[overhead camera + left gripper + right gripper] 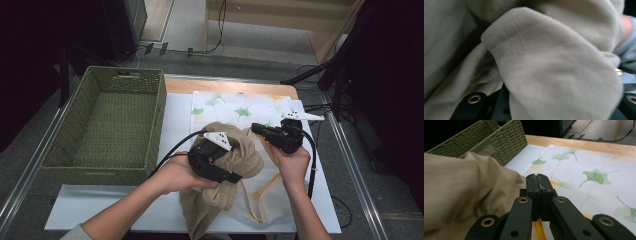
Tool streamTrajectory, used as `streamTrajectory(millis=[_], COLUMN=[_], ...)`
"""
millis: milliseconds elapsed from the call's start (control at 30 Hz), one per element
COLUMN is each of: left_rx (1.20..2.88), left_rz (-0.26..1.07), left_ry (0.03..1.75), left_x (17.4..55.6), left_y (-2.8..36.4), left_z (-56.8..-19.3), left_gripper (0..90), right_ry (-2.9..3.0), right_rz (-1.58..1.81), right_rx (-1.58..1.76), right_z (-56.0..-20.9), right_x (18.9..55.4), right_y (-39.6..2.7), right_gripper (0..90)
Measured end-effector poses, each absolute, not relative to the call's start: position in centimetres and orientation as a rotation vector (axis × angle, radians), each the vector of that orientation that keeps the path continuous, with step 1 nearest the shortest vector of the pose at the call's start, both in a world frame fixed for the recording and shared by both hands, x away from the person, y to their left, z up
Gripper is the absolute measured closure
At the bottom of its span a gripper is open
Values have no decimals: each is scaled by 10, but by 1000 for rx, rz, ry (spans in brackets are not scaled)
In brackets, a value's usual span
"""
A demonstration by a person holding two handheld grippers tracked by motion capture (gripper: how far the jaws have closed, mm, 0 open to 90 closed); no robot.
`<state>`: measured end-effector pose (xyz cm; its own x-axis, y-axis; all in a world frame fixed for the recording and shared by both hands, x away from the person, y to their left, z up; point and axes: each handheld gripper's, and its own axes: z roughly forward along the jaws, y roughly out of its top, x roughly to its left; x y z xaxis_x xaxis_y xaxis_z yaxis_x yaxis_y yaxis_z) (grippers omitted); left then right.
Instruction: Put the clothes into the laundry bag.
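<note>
Basket: my woven green basket (107, 125) stands at the left of the table, open-topped, with nothing in it that I can see from the high view; one of its corners (499, 140) also rises behind the cloth in the right gripper view.

Left gripper: my left gripper (212, 157) lies buried in the beige garment; in the left gripper view a rolled cuff or hem (549, 67) drapes across its jaws. I judge them clamped on that fold, though the pads themselves are covered.

Garment: the beige garment (235, 160) sits bunched at the table's middle, between my two hands, partly over the drawstring bag, one end trailing towards my edge of the table.

Right gripper: my right gripper (257, 129) has its jaws pressed together; an orange cord (540, 228) runs out beneath them, so I take it that they pinch the cord.

Bag: the sheer white drawstring bag with green ginkgo leaves (235, 107) lies flat on the white mat (115, 210), its mouth towards me, well clear of the basket.

Step in hand: stuffing the garment into the bag, I judge, with the right side holding the mouth by its cord.

Next move: I must push the fold deeper past the opening while keeping the cord taut, without dragging the bag along.
</note>
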<state>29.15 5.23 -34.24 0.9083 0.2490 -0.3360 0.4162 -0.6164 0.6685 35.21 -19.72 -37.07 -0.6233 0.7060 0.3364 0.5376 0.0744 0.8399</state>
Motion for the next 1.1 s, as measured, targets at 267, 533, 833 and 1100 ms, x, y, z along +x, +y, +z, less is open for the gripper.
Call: streamTrajectory(millis=[267,533,833,1100], left_rx=[2268,2274,2305,2284], left_rz=[-204,-113,-165,-180], left_ry=[573,598,595,614], left_x=[304,311,311,324], left_y=[48,34,9,6], left_z=[-374,-395,-411,-419], left_gripper=[726,724,718,612], right_ry=[2176,2163,2126,2135], right_rz=[1608,1647,1683,1662], right_rx=[1246,1194,1127,1140], right_z=[-357,-343,-321,-330], right_x=[340,325,309,304], right_y=[-192,-186,-187,-189], right_gripper=[897,896,896,896])
